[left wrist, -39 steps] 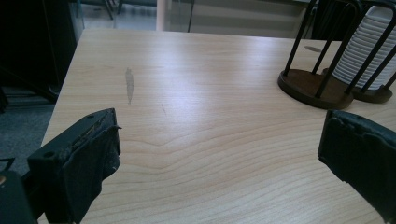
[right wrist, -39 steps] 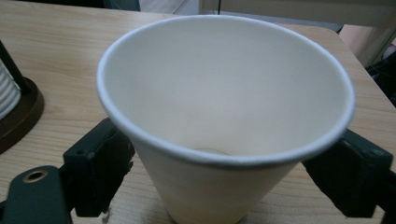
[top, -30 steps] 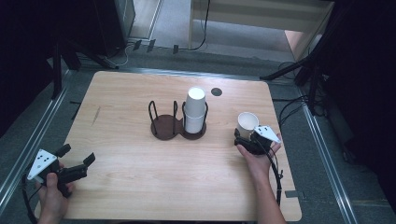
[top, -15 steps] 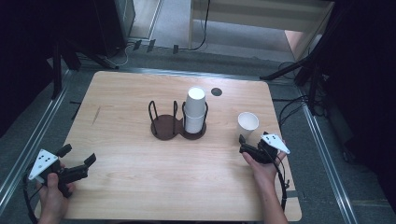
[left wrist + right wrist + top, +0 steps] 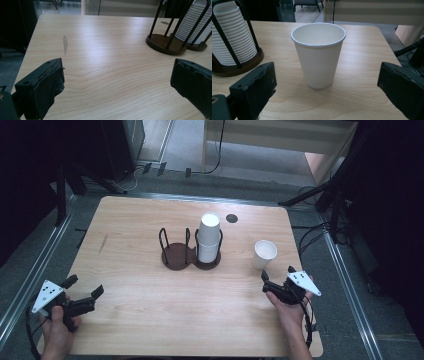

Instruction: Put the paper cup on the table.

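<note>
paper cup (image 5: 264, 254) stands upright near the desk's (image 5: 150, 320) right edge, just ahead of our released right gripper (image 5: 276, 281), untouched.

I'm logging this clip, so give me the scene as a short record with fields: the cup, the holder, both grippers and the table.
loose cup: white paper cup, upright, mouth up, empty, free on the table
cup stack: inverted white cups in the holder's right ring
holder: dark two-ring stand, left ring empty
right gripper: jaws open, cup ahead between them, apart
left gripper: jaws open, over bare wood
table: light wood
</note>
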Available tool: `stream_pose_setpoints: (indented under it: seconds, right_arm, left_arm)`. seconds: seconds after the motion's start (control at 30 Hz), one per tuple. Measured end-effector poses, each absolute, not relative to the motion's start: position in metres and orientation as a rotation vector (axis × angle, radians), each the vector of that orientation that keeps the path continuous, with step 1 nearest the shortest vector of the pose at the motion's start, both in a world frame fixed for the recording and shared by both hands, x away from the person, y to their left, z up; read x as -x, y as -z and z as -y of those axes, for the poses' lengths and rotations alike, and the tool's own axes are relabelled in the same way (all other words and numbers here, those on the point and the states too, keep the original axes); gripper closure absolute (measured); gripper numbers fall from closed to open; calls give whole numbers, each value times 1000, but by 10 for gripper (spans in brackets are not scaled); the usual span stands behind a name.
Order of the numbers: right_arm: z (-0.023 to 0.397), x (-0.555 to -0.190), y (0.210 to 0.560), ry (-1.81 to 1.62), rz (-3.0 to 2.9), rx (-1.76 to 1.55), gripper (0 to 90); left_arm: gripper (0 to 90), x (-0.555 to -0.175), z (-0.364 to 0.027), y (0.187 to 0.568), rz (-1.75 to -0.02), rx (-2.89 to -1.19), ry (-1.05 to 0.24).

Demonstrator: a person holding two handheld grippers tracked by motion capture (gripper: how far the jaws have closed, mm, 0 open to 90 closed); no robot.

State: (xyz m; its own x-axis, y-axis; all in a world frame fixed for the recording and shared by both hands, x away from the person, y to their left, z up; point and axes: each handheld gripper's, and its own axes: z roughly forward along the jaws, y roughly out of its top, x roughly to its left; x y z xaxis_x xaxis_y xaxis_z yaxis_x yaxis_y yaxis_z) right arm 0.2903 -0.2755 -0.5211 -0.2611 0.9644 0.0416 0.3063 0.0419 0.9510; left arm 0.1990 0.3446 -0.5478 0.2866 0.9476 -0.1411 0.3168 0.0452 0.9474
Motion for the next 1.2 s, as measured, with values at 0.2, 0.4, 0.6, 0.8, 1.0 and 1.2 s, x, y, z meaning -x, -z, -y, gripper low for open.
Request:
stream_pose_setpoints:
  seconds: [0.2, 0.4, 0.6, 0.8, 1.0, 1.2]
  right_arm:
    - [286, -280, 517, -1249, -1627, -1296, 27]
    - [297, -270, 514, -1251, -1606, -1299, 37]
    - [310, -261, 516, -1239, -1583, -1316, 43]
    - [321, -253, 520, -1221, -1572, -1336, 46]
    - [333, -244, 524, -1213, -1550, -1364, 52]
    - [344, -235, 527, -1195, -1540, -1376, 58]
  left_arm:
    - [0, -199, -343, 548, -1224, -1496, -746]
    - [0, -199, -341, 548, -1219, -1511, -752]
    - [0, -199, -341, 548, -1219, -1511, -752]
    - [0, -198, -341, 548, -1218, -1510, -752]
    - [0, -198, -341, 548, -1220, -1509, -755]
    - [0, -198, -341, 548, -1220, -1509, -754]
